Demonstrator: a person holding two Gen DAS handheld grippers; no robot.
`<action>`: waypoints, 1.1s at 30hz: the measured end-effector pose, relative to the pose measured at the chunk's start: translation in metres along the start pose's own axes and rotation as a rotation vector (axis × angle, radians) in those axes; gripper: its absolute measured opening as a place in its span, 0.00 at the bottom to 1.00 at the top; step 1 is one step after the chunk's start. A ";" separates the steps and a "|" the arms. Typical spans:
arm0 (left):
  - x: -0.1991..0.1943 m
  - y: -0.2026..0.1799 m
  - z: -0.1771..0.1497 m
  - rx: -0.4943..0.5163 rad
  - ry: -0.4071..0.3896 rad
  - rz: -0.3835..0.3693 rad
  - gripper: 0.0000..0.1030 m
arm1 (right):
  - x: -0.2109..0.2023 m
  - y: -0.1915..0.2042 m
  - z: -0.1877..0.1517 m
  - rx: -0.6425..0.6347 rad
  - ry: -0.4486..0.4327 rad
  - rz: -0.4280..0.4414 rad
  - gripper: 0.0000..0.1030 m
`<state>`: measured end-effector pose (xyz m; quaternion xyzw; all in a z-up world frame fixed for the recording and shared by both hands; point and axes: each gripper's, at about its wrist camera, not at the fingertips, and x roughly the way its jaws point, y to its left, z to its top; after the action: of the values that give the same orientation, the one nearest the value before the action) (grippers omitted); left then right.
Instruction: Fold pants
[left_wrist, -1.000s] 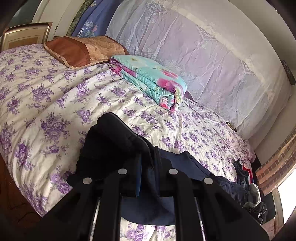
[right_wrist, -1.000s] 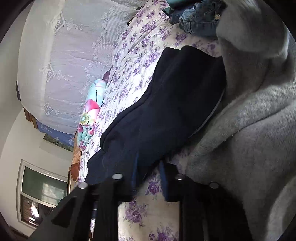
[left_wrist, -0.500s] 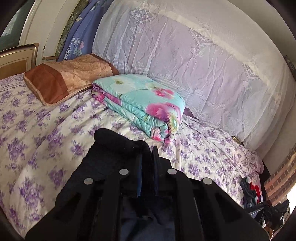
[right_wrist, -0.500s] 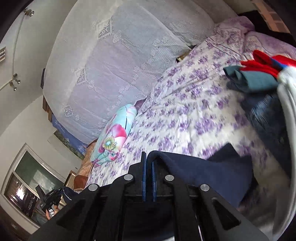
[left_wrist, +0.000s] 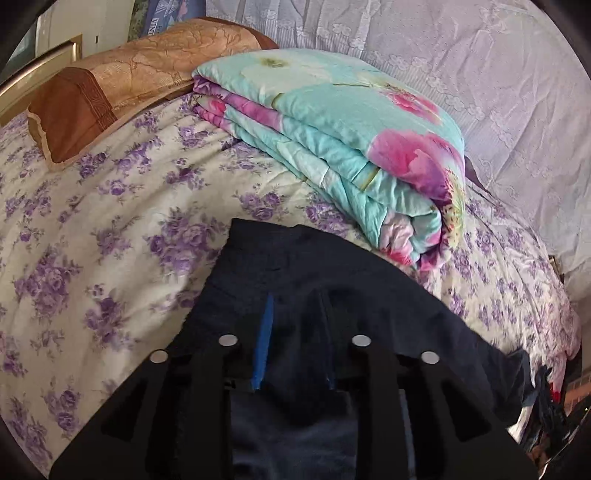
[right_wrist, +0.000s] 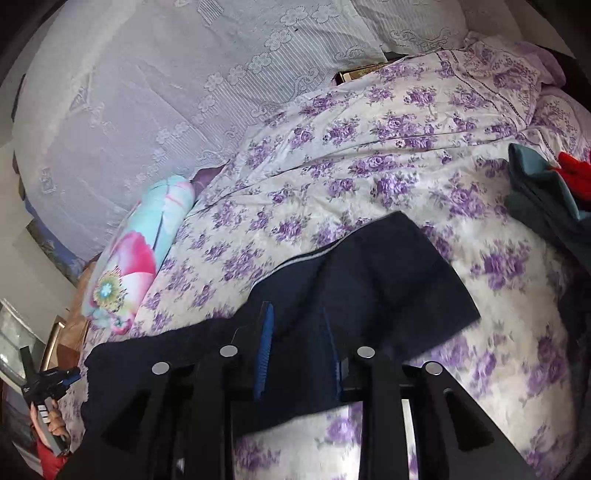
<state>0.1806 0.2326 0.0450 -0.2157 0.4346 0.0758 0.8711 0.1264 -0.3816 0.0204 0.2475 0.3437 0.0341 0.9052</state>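
1. The pants (left_wrist: 314, 280) are dark navy and lie on the bed (left_wrist: 110, 229), which has a cover with purple flowers.
2. In the left wrist view, the left gripper (left_wrist: 297, 332) is over the near part of the pants. Its jaws have just been opening and now stand apart, and the dark cloth lies between and under them. The blue pads do not seem to press on the cloth.
3. In the right wrist view, the right gripper (right_wrist: 299, 343) is over the pants (right_wrist: 369, 280) too. Its jaws have also just been opening and stand apart, with the cloth below the gap and not pinched.
4. In this view the pants make a wide dark shape, and a thin light seam line runs along the far edge.
5. A folded quilt (left_wrist: 351, 140), turquoise with pink flowers, lies on the bed just behind the pants in the left view.
6. A brown pillow (left_wrist: 122, 81) lies to the left of the quilt, touching it.
7. A white lace curtain (left_wrist: 461, 66) hangs behind the bed.
8. At the right edge of the right view there is a pile of clothes (right_wrist: 546, 192), teal and red, apart from the pants.
9. At the lower left of the right view a hand (right_wrist: 55, 421) holds a black tool.
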 end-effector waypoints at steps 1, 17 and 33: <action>-0.016 0.009 -0.008 0.011 -0.009 -0.031 0.36 | -0.019 -0.005 -0.011 -0.002 -0.005 0.013 0.35; -0.094 0.126 -0.195 -0.063 0.170 -0.281 0.57 | -0.140 -0.093 -0.168 0.213 0.114 -0.031 0.58; -0.051 0.112 -0.165 -0.264 0.142 -0.308 0.34 | -0.136 -0.092 -0.156 0.117 -0.022 -0.109 0.20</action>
<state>-0.0060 0.2626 -0.0365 -0.3965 0.4431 -0.0173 0.8039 -0.0872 -0.4273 -0.0410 0.2811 0.3480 -0.0382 0.8935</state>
